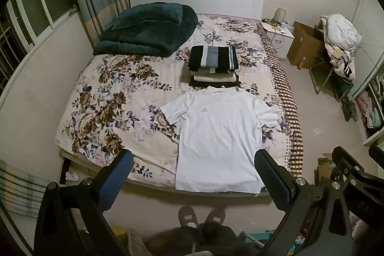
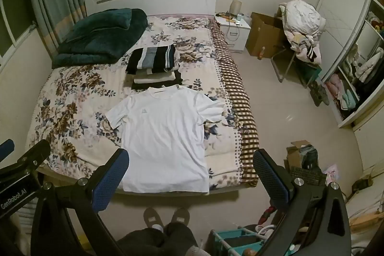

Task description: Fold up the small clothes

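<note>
Left gripper (image 1: 193, 168) spread wide, gripping nothing, held above the foot of the bed (image 1: 115, 97). Right gripper (image 2: 190, 167) likewise wide apart, empty. "GenRobot.AI" readable on the left gripper's body in the right wrist view. White T-shirt (image 1: 216, 136) flat on the floral bedspread, collar toward the headboard, hem at the near edge, long axis head-to-foot. Stack of folded clothes (image 1: 213, 64) just beyond the collar.

Both the left gripper (image 1: 193, 160) and the right gripper (image 2: 190, 158) are black, with blue textured pads (image 2: 109, 182) and silver screws. White "GenRobot.AI" lettering marks one. The person wears dark trousers (image 2: 168, 235) and grey-brown slippers (image 1: 201, 216).
</note>
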{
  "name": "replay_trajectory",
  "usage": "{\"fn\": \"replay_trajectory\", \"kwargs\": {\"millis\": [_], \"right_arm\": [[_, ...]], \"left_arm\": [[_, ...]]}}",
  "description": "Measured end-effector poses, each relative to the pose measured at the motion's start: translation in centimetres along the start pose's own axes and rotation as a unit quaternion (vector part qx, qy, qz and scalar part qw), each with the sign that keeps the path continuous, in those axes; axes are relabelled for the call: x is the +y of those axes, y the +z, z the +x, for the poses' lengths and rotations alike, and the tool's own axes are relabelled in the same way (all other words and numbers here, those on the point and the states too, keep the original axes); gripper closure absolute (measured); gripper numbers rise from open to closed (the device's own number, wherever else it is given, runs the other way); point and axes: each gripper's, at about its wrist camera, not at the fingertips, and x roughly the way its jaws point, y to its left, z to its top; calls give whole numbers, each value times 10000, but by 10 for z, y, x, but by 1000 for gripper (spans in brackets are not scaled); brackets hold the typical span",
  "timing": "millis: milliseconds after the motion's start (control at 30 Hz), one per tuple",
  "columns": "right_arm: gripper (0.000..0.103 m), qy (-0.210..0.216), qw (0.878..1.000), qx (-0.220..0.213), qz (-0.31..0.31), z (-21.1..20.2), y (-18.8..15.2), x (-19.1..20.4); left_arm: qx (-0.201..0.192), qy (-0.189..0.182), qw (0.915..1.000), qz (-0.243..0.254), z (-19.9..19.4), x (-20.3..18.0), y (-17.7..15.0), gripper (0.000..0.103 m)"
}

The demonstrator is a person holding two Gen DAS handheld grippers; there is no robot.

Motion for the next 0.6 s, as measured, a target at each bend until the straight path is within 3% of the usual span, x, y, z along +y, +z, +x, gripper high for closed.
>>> {"fn": "replay_trajectory", "kwargs": {"millis": [600], "right_arm": [[0,-15,10000,-29,-19,0,0,0]], "left_arm": [[0,-25,10000,-9,0,0,0,0]]}}
